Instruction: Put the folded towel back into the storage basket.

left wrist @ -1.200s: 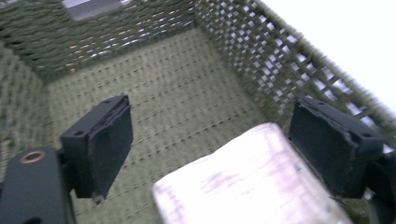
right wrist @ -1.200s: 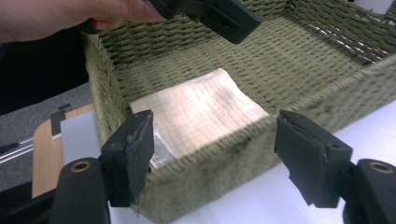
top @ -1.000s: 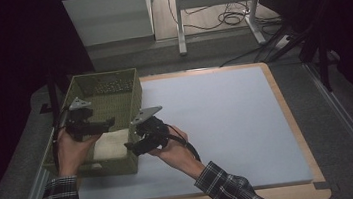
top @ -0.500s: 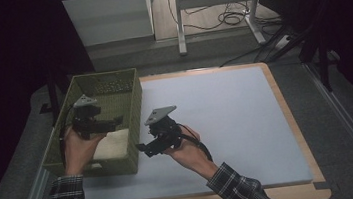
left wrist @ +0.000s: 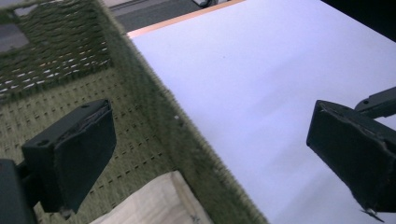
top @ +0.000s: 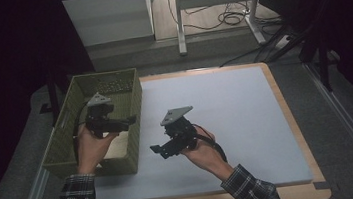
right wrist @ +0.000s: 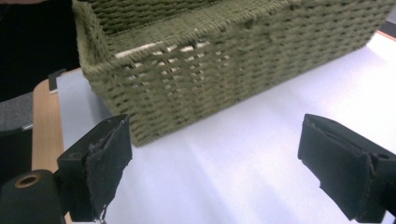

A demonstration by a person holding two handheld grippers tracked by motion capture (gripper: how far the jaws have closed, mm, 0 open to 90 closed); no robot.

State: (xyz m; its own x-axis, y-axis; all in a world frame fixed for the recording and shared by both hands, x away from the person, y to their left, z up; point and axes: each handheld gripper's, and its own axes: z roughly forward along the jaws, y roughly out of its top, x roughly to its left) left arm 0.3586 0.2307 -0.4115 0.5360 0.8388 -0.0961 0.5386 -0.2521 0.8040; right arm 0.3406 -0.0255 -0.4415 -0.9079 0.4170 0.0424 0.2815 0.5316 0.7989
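While both grippers hang above the table with nothing between their jaws, the left gripper (top: 127, 121) sits at the left of the high view, over the right wall of a green woven basket (top: 68, 142). Its jaws stand wide apart: in the left gripper view one black pad (left wrist: 74, 149) hangs over the inside of the basket (left wrist: 70, 93) at lower left, the other at the right edge over the white mat (left wrist: 261, 74), so the jaws straddle the basket's wall. A pale wooden piece (left wrist: 154, 200) lies on the basket floor at the bottom of that view, just below the wall and near the left pad; whether it touches the wall cannot be told. In the high view the same pale piece (top: 119, 145) shows in the near end of the basket, beside the left hand (top: 92, 147).

The right gripper (top: 156, 151) is left of centre in the high view, held by the right hand (top: 201, 149) over the white mat (top: 236, 113), apart from the basket. Its jaws are spread wide too. In the right gripper view they rise at lower left and lower right, with the basket's woven outer wall (right wrist: 224, 60) across the upper frame and bare mat (right wrist: 215, 177) between them. The wooden edge of the table (top: 286, 112) frames the mat.
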